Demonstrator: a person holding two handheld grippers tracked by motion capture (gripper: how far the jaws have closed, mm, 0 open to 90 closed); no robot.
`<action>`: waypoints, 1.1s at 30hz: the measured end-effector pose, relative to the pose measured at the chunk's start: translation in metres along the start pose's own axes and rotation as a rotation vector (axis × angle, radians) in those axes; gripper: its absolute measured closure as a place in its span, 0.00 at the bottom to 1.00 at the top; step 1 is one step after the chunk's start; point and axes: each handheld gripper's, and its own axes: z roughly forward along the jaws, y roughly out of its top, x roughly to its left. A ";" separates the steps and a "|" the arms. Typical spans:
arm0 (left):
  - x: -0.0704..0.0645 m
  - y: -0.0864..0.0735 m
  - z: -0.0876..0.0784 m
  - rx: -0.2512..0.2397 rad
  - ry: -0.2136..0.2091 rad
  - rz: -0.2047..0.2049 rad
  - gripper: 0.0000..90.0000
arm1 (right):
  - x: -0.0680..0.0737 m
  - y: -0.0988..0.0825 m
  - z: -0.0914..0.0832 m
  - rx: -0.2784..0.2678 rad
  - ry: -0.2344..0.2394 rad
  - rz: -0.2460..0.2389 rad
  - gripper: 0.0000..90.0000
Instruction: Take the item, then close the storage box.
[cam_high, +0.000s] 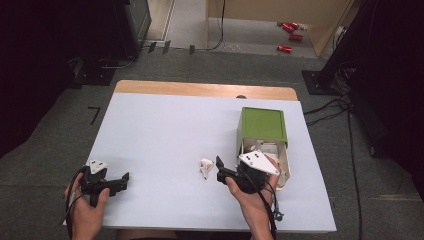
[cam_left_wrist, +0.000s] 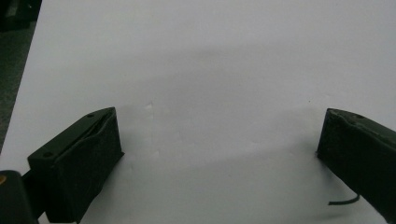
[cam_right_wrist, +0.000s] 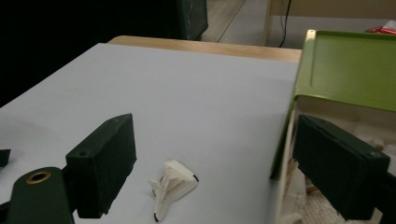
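Note:
A small white shuttle-shaped toy (cam_high: 205, 167) (cam_right_wrist: 173, 186) lies on the white table sheet (cam_high: 165, 135). Just right of it, my right gripper (cam_high: 227, 167) (cam_right_wrist: 215, 140) is open; the toy sits low between its jaws, nearer the left one, untouched. A green box (cam_high: 262, 125) (cam_right_wrist: 345, 70) lies on its side, its open end facing the person, with white crumpled contents (cam_high: 267, 149) inside. The right jaw stands in front of that opening. My left gripper (cam_high: 122, 182) (cam_left_wrist: 219, 128) is open over bare sheet near the front left corner, holding nothing.
A strip of wooden table edge (cam_high: 200, 89) shows beyond the sheet. Red cans (cam_high: 290, 30) lie on the floor far back. Cables (cam_high: 330, 107) run along the floor right of the table, and dark equipment stands at both sides.

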 end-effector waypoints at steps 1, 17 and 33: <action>0.000 0.000 0.000 0.000 0.000 0.000 0.00 | -0.004 0.001 -0.003 -0.004 -0.012 0.006 0.16; 0.000 0.000 0.000 0.000 0.000 0.000 0.00 | -0.034 -0.001 -0.018 0.000 -0.063 0.018 0.18; 0.000 0.000 0.000 0.000 0.000 0.000 0.00 | -0.064 -0.008 -0.033 -0.008 -0.115 0.046 0.22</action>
